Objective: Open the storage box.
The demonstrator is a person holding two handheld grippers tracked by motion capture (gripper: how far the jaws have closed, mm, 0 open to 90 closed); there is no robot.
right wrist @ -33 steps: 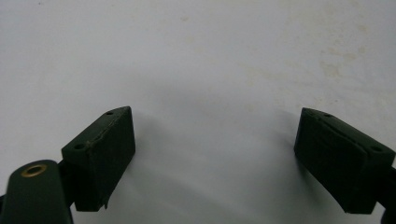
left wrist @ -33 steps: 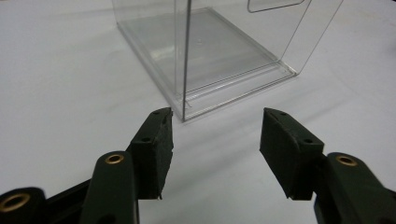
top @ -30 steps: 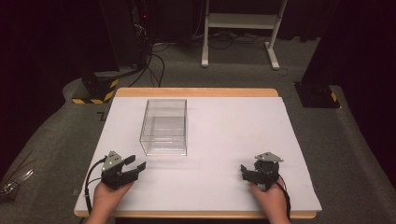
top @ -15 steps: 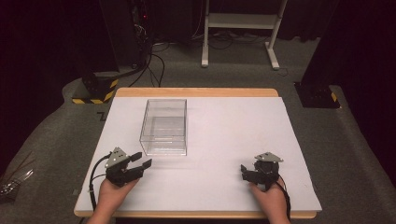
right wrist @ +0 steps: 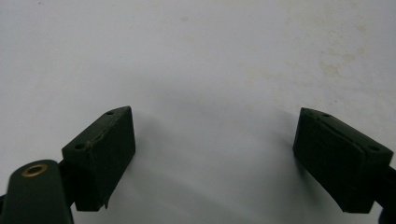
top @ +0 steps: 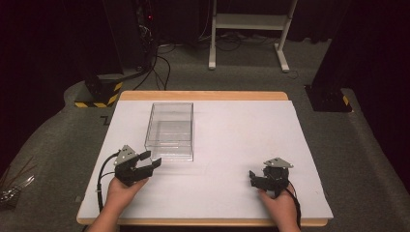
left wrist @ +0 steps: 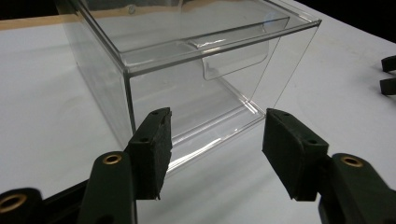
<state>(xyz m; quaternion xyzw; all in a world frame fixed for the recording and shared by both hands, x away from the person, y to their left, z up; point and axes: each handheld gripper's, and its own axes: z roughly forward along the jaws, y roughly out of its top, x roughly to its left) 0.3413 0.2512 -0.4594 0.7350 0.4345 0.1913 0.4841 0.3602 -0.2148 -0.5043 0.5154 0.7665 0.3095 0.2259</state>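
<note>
A clear plastic box point(top: 170, 130) stands on the white table point(top: 232, 130), left of centre, with its drawer front and moulded handle point(left wrist: 233, 60) facing my left gripper. My left gripper point(top: 147, 162) is open and sits just short of the box's near left corner, jaws wide apart with nothing between them point(left wrist: 215, 149). My right gripper point(top: 252, 180) rests near the table's front right, open, jaws spread over bare white tabletop point(right wrist: 212, 158). Its black jaw tips point(left wrist: 388, 74) peek in at the right edge of the left gripper view.
A wooden edge point(top: 203, 95) borders the table's far side. Beyond it on the grey floor stand a white desk frame point(top: 249, 29), cables point(top: 159, 63) and a yellow-black striped base point(top: 96, 94). A black stand foot point(top: 329, 99) sits off the right corner.
My left gripper has moved forward and right toward the box's near corner, turning to point at it. The right gripper has stayed put.
</note>
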